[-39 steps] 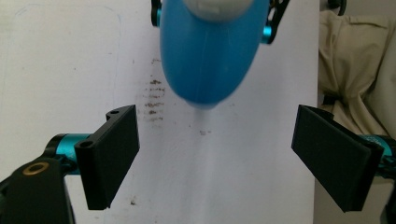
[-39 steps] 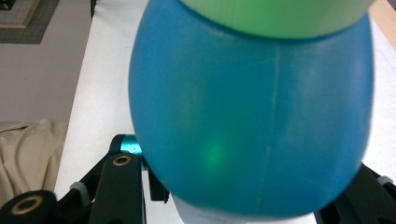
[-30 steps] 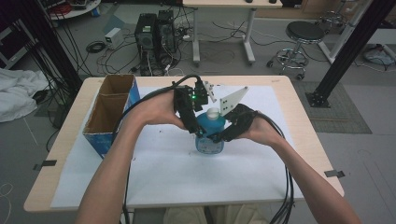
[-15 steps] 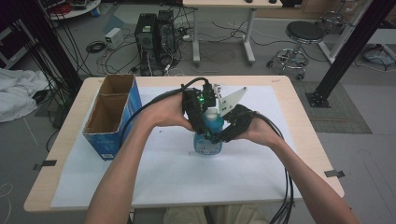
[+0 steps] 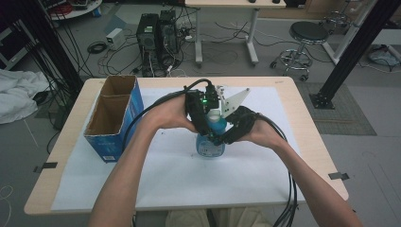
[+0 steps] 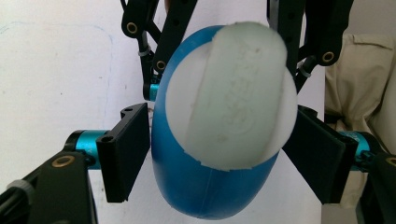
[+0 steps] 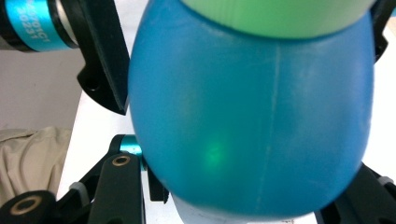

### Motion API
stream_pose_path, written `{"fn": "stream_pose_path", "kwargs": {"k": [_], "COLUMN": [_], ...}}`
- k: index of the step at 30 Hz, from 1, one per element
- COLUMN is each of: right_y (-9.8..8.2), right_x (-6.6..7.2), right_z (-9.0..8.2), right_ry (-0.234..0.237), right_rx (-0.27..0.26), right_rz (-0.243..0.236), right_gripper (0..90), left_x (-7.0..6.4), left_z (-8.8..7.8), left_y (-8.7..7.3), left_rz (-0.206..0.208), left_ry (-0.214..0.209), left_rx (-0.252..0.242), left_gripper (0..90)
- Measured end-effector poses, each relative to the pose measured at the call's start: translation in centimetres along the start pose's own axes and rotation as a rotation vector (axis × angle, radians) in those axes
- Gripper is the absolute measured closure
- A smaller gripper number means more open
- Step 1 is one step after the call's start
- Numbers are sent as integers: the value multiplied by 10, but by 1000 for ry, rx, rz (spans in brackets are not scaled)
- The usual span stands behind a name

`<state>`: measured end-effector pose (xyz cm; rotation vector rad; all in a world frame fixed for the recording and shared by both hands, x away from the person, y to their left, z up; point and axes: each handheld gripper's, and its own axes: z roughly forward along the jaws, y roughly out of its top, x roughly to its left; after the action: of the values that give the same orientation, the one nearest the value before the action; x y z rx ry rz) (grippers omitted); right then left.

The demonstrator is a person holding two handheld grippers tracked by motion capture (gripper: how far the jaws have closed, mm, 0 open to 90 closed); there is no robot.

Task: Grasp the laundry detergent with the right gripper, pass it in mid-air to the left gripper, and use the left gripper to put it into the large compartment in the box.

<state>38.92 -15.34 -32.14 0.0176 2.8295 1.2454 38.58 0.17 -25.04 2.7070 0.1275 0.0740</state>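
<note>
A blue bottle (image 5: pixel 211 139) with a white cap (image 6: pixel 233 93) stands upright near the middle of the white sheet (image 5: pixel 179 175) covering the table (image 5: pixel 293 94), and both tools have come together on it. The right gripper (image 5: pixel 222 137) seems clamped on the bottle's rounded body from the side — in its own view the blue wall presses right up between the jaws, so it most likely serves to keep the bottle from turning or tipping. The left gripper (image 5: pixel 208 124) comes at the top from above; in the left gripper view its jaws stand a moderate way apart on either side of the shoulder just under the cap, close to the plastic, though whether they actually pinch it I cannot tell. That arrangement — one tool bracing, one at the cap — suggests the cap is about to be twisted or pulled. An open cardboard box (image 5: pixel 113 118) sits well apart at the table's left.
</note>
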Motion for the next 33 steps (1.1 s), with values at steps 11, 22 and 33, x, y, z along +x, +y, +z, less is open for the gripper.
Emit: {"fn": "stream_pose_path", "kwargs": {"k": [11,22,33], "right_y": [-2,-1,-1], "right_x": [-1,-1,0], "right_z": [2,2,3], "right_ry": [8,11,21], "right_rx": [3,5,5], "right_rz": [5,13,8], "right_gripper": [473,472,472], "left_x": [-2,-2,-2], "left_z": [2,3,3], "left_y": [1,2,2], "left_rz": [9,17,29], "left_ry": [11,10,14], "left_rx": [7,9,8], "left_gripper": [278,314,362]}}
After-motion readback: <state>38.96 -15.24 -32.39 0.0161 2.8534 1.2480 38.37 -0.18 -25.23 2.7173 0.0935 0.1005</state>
